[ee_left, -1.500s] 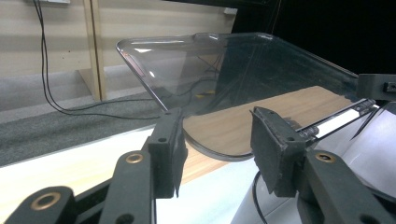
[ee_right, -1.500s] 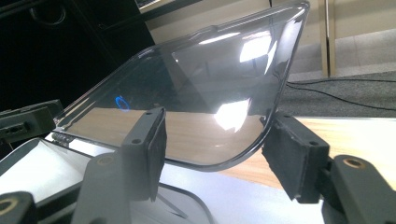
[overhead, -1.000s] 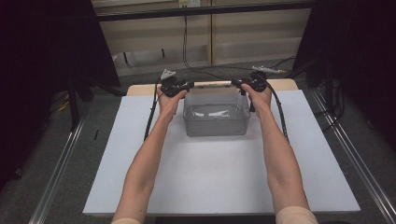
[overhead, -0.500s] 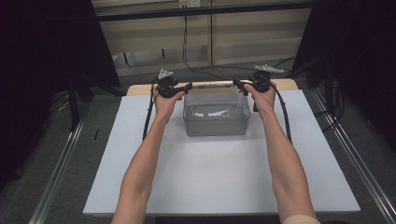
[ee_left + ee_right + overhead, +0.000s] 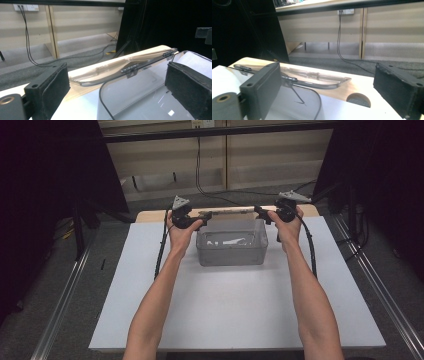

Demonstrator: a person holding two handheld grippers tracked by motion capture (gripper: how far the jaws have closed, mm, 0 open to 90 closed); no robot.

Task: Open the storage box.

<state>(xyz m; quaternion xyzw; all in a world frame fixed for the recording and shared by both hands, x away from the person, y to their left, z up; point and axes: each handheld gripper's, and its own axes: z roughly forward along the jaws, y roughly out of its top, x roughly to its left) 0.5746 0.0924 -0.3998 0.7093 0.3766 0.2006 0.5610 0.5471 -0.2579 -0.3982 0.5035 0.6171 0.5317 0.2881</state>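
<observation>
Clear plastic lid (image 5: pixel 231 212) lies flat on the desk (image 5: pixel 230 320) just past the far rim of the see-through box (image 5: pixel 231 249), so its edges are tough to pick out. Left gripper (image 5: pixel 204 216) and right gripper (image 5: pixel 260 212) hang at its two ends, jaws just opened wide, nothing between them. Box contents are only a pale smear.

Bare forearms, no sleeves, 2 black grippers.
Left gripper (image 5: pixel 206 215) & right gripper (image 5: pixel 260 212) each had grey 3-cornered plate, black cable, dark felt-like pads.
</observation>
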